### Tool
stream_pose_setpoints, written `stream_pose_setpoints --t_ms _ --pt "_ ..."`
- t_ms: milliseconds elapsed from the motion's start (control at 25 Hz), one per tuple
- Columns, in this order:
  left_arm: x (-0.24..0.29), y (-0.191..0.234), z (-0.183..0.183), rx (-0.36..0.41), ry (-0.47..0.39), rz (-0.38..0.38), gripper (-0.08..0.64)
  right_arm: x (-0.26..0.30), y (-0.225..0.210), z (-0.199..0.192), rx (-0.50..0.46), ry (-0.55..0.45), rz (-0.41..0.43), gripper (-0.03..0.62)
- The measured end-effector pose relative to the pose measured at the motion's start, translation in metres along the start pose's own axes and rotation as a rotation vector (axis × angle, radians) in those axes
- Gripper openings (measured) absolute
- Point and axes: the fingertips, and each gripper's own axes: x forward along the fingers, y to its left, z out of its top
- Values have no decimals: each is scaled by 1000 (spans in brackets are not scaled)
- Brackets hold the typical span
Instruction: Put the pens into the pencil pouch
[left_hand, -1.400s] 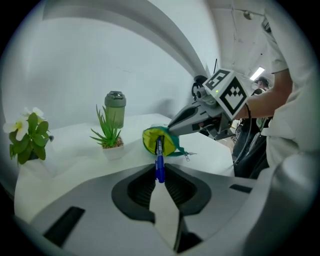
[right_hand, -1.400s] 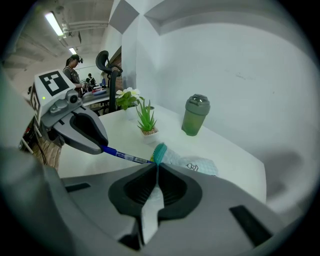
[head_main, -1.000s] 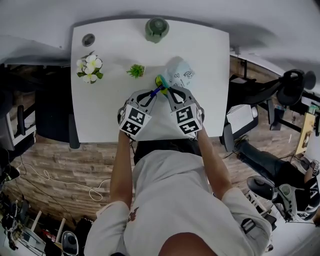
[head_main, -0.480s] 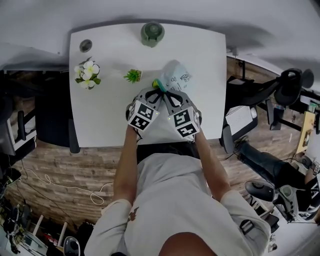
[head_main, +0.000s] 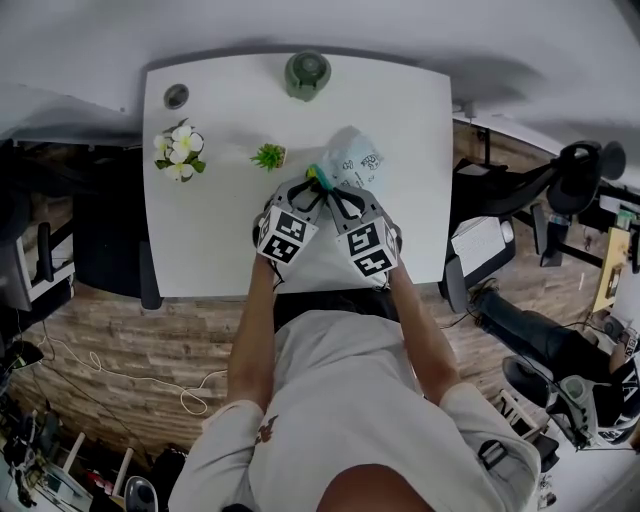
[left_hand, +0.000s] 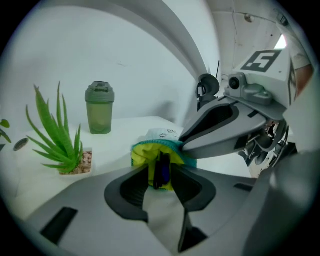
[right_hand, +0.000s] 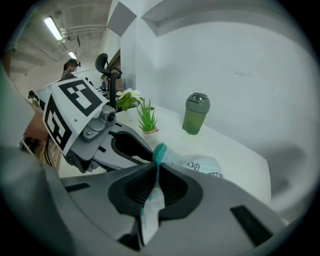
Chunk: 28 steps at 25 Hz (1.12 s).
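Desk: white desk (head_main: 200, 240) against a pale wall, with wood flooring below its near edge; all the work sits at the middle of the desk.
Pen: dark blue pen (left_hand: 162, 162) stands end-on in the yellow-lined mouth of the pencil pouch (left_hand: 150, 152). How deep it has gone cannot be told.
Pen and left jaws: the pen lies right between the jaws of the left gripper (left_hand: 159, 172), which are opening. The pads now stand slightly off it on either side.
Pouch and right jaws: the right gripper (right_hand: 157, 167) is closed tight on the teal rim (right_hand: 159, 150) and holds the mouth up and open. The printed pale body of the pouch lies on the desk beyond.
Risk, pen: with the pads letting go, the pen could tip back out over the rim if too little of it is inside.
Risk, left jaws: drawing them back carelessly may snag the lining or drag the pen out again.
Risk, rim: if the right pinch slips, the mouth likely sags shut and the pen spills onto the desk.
Around: a small potted plant (head_main: 268, 156) is near the pouch, white flowers (head_main: 178, 150) are farther left, and a green bottle (head_main: 307, 72) is at the far edge. All are well clear of the jaws.
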Motion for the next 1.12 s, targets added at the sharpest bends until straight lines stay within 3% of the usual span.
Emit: stream_pose_setpoints --t_ms 120,360,520,800,1120 --pt "-12 7 -3 -23 -11 46 167 3 1 -1 3 -6 0 29" --pt "-44 19 -2 -35 -45 142 167 4 5 -1 6 -22 -1 46" --pt "-70 25 17 -43 -118 193 167 -1 6 5 20 -67 -11 80" --pt "-123 32 69 -10 -275 282 196 -50 -6 61 131 -340 -95 143" --pt "-180 27 134 83 -451 373 224 -125 -17 125 100 -628 -243 236"
